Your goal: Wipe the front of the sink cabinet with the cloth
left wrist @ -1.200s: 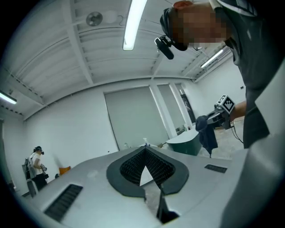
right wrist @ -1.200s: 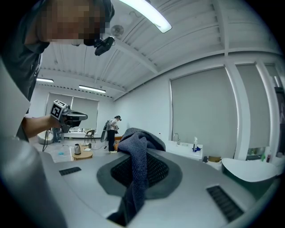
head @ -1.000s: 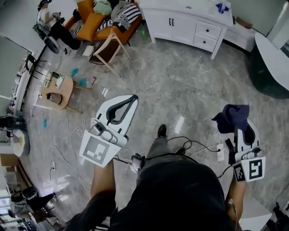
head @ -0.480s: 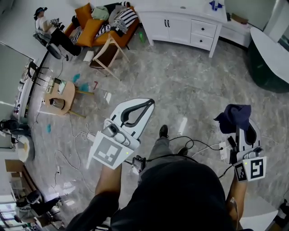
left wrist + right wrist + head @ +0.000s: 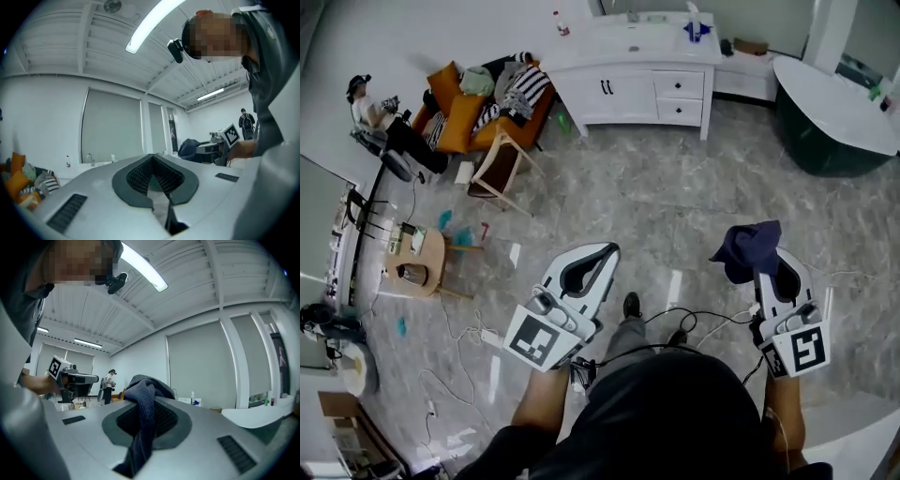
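The white sink cabinet (image 5: 628,89) stands against the far wall, across a stretch of marble floor from both grippers. My right gripper (image 5: 761,267) is held at waist height at the lower right, shut on a dark blue cloth (image 5: 748,248) bunched over its tip. In the right gripper view the cloth (image 5: 143,427) hangs down between the jaws of the right gripper (image 5: 145,399). My left gripper (image 5: 595,258) is at the lower centre, shut with nothing in it. Its ribbed pads meet in the left gripper view at the left gripper (image 5: 152,159).
An orange sofa (image 5: 455,112) piled with clothes and a wooden chair (image 5: 502,159) stand left of the cabinet. A dark green tub (image 5: 834,122) is at the right and a small round table (image 5: 417,262) at the left. Cables (image 5: 703,314) trail by my feet. A person (image 5: 370,103) is at far left.
The cabinet has shifted from the upper right to the top centre of the head view. The left gripper moved right and lower. The right gripper shifted slightly left, still holding the cloth.
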`<action>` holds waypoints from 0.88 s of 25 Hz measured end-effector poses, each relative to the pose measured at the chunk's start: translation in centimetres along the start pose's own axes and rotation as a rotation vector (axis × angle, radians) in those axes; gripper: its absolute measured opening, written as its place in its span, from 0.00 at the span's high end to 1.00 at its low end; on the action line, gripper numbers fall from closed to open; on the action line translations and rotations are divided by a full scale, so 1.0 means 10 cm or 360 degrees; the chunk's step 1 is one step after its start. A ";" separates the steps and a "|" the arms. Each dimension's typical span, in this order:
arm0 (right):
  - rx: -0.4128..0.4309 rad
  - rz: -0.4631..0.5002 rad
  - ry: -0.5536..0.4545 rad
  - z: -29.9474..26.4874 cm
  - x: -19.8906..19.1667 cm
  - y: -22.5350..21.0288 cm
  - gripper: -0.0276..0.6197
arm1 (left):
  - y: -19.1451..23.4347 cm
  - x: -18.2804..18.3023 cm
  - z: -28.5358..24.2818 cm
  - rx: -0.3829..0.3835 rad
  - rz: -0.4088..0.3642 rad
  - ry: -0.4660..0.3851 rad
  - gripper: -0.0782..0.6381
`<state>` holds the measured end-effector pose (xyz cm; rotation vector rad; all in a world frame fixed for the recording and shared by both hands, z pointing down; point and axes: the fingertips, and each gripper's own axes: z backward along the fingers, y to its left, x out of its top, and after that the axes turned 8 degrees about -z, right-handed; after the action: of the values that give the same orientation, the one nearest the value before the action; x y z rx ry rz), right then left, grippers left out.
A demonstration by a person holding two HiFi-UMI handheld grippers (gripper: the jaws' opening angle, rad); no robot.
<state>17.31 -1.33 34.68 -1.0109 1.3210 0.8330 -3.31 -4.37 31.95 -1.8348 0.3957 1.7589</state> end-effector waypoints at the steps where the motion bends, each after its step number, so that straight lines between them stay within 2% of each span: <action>1: -0.0004 0.0008 -0.0021 -0.01 0.02 0.01 0.92 | -0.02 -0.01 -0.03 -0.0023 0.0049 -0.0025 0.89; 3: -0.0013 0.0022 -0.0067 -0.02 0.06 0.02 0.92 | -0.07 -0.04 -0.07 -0.0061 0.0069 -0.0051 0.89; 8: -0.0050 0.0009 -0.0090 0.10 0.17 -0.11 0.92 | -0.24 -0.04 -0.22 -0.0120 -0.0038 -0.0010 0.89; 12: -0.0081 0.0007 -0.0093 0.15 0.19 -0.18 0.92 | -0.24 -0.07 -0.30 -0.0108 -0.0041 0.0057 0.89; 17: -0.0081 0.0002 -0.0072 0.15 0.12 -0.17 0.92 | -0.24 -0.19 -0.30 -0.0113 -0.0095 0.0057 0.89; 20: -0.0076 0.0003 -0.0072 0.15 0.14 -0.15 0.92 | -0.24 -0.21 -0.30 -0.0085 -0.0046 0.0082 0.89; 22: -0.0074 0.0002 -0.0074 0.15 0.15 -0.13 0.92 | -0.20 -0.24 -0.27 -0.0058 -0.0058 0.0084 0.89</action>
<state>19.22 -0.51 33.31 -1.0212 1.2678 0.8868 -0.22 -4.75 34.60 -1.9051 0.3504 1.7069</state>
